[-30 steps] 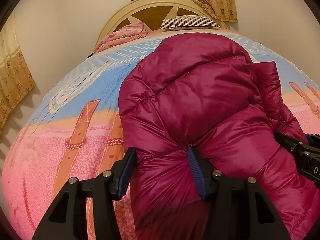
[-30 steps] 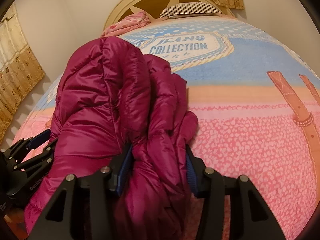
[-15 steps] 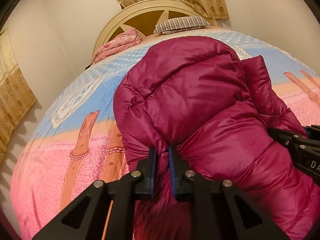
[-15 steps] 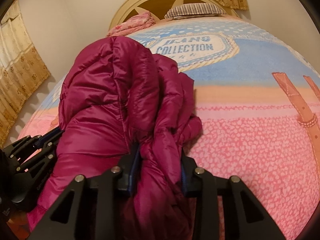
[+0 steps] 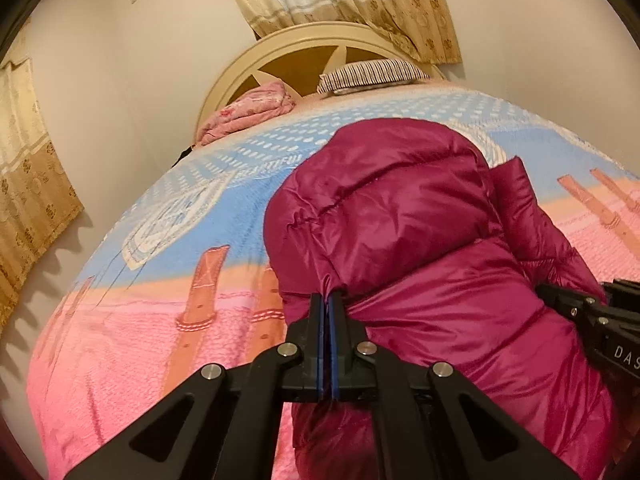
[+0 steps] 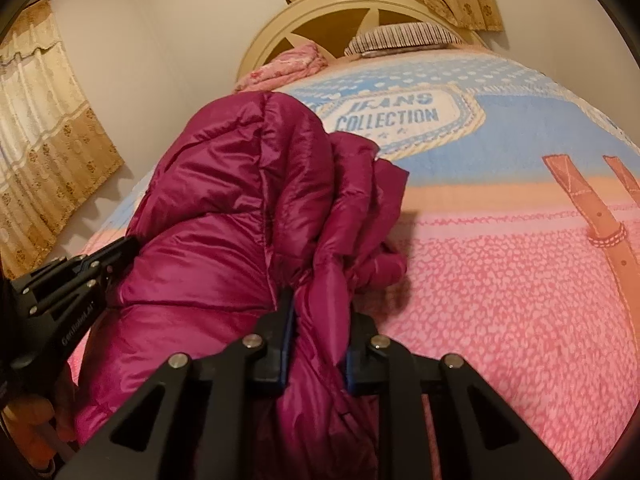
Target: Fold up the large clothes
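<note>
Curtain at left: gold patterned curtain [image 5: 28, 208] hangs on the left wall
Bed: bedspread [image 5: 140, 320] is pink near the cameras, blue farther away, with orange strap shapes printed on it
Folded pink blanket: pink bundle [image 5: 252, 114] lies at the head of the bed, left of the striped pillow [image 5: 372, 74], both against the rounded headboard [image 5: 304, 46]
Jacket: magenta puffer jacket [image 5: 400, 240] lies bunched on the bed, its long axis running from the cameras toward the headboard, its rounded far end pointing at the pillow
Left hand-held gripper: left hand-held gripper [image 5: 329, 308] is pinched tight on a thin fold at the jacket's near left side, blue pads nearly meeting
Right hand-held gripper: right hand-held gripper [image 6: 316, 320] has its jaws closing around a thick gather of the jacket's right edge, and the fabric fills the gap between the pads
Only in the left view: the jacket's broad quilted top, with the right tool's black frame at the right edge
Only in the right view: a "JEANS COLLECTION" label [image 6: 400, 116] printed on the bedspread beyond the jacket, and the left tool's frame at the left edge
Containers: none are visible
</note>
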